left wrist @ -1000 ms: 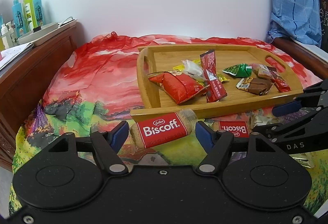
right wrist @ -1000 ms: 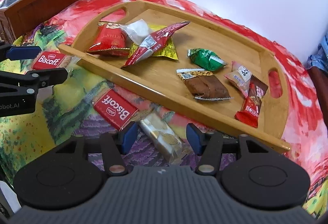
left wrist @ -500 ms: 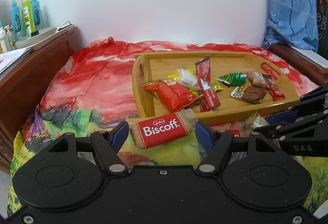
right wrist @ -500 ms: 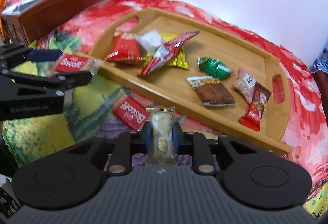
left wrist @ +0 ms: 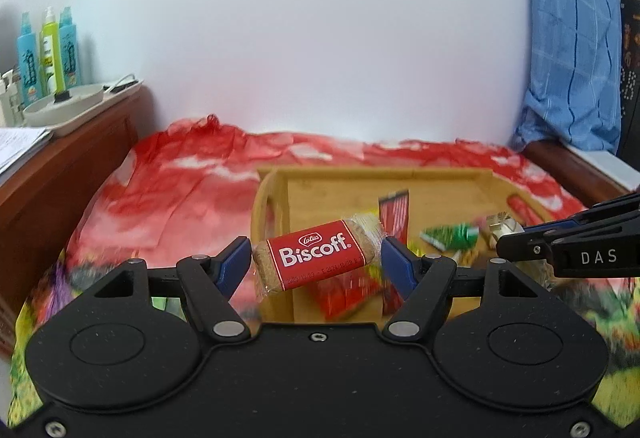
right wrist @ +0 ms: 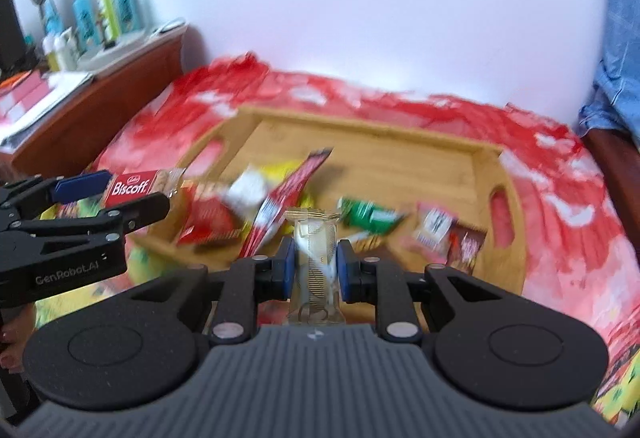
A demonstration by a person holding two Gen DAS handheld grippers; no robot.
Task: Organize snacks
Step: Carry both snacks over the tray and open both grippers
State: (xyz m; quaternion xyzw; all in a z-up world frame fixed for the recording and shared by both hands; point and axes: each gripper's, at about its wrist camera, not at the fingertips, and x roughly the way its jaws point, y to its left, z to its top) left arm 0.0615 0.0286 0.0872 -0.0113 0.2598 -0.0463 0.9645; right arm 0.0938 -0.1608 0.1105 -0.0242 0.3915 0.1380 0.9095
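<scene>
Between left gripper (left wrist: pixel 316 265) pads, Biscoff pack (left wrist: pixel 316 261)

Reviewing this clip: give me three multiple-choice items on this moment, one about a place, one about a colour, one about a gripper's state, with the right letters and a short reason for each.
1. Where do the loose snack packets lie?
A. in the wooden tray
B. on the side cabinet
C. on the floor

2. What colour is the label of the Biscoff biscuit in the left gripper?
A. green
B. red
C. blue

3. How does the right gripper stand?
A. wide open and empty
B. out of view
C. shut on the pale gold packet

Answers:
1. A, since the red, green and brown packets rest on the tray's floor in both views.
2. B, since white lettering sits on a red band between the blue pads.
3. C, since both blue pads press the packet's sides, which stands upright between them.
</scene>
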